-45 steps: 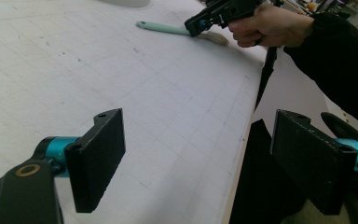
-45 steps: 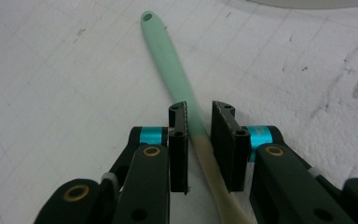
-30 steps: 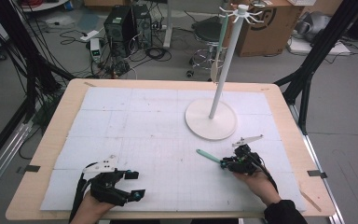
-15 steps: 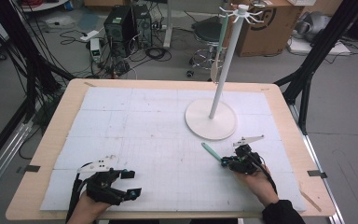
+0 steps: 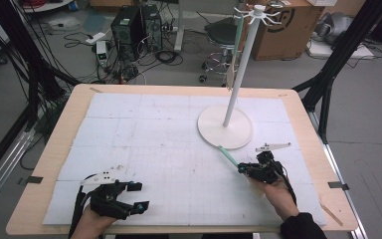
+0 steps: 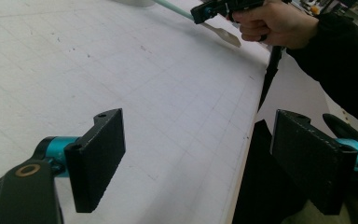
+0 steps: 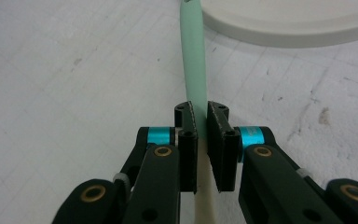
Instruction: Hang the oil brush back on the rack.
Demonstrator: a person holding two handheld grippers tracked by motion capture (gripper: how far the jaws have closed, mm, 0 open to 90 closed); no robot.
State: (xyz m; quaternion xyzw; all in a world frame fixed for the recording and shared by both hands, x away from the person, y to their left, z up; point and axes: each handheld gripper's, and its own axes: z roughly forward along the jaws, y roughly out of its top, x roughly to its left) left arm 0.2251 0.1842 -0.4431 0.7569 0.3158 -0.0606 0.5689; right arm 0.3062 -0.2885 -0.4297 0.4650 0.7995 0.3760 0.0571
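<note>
A utensil with a mint-green handle (image 5: 228,155) and a cream flat end is held just above the white mat. My right gripper (image 5: 241,169) is shut on it; its jaws have just been closing on the handle. In the right gripper view the pads (image 7: 200,126) press the utensil (image 7: 193,56) where green meets cream, and the green end points toward the round base (image 7: 298,23) of the white stand. The stand's pole (image 5: 241,64) carries hooks on top. My left gripper (image 5: 138,195) rests open and empty at the front left (image 6: 196,163). The left gripper view also shows the right gripper (image 6: 205,11) with the cream end (image 6: 223,35).
A white gridded mat (image 5: 154,144) covers the wooden table (image 5: 59,149). A second green and cream utensil seems to hang from the stand's hooks (image 5: 233,69). Black frame posts stand at both sides, with cables and boxes on the floor behind.
The utensil's green end has swung up and away, closer to the stand's base. The left hand has slid slightly toward the front edge.
</note>
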